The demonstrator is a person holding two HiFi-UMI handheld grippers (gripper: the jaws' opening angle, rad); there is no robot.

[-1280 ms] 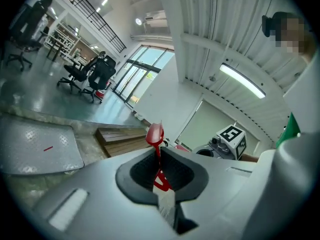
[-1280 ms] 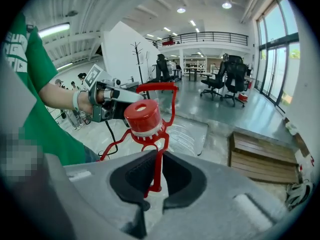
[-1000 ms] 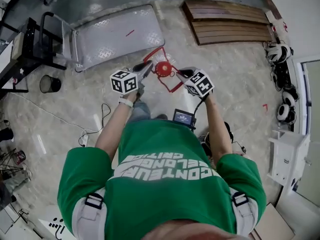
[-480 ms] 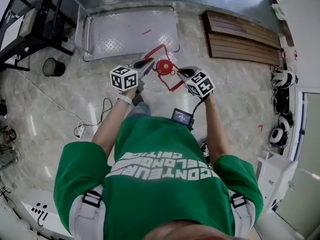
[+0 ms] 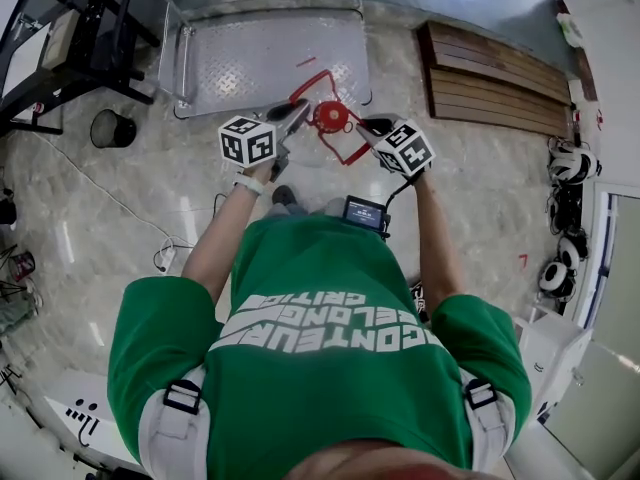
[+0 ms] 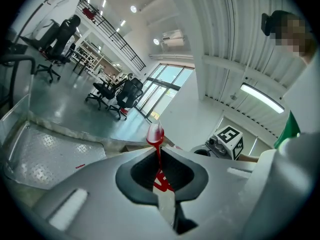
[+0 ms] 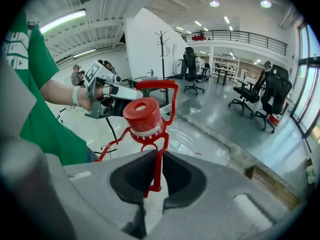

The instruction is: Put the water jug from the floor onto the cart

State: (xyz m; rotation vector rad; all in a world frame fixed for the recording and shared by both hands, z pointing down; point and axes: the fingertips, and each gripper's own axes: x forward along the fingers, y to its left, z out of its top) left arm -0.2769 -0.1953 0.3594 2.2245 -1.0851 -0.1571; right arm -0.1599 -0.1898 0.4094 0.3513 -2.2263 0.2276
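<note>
held up over the floor [image 5: 150,188] near the cart [image 5: 250,68]: water jug [image 5: 330,117], with left hand-held gripper [image 5: 296,115] and right hand-held gripper [image 5: 368,126] each clamped narrow on its red handle [image 7: 157,83]. probably heavy, swinging; best taken by this stiff handle.

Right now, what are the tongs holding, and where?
Water jug, by its red handle frame: left tongs shut on one bar, right tongs on another.
</note>
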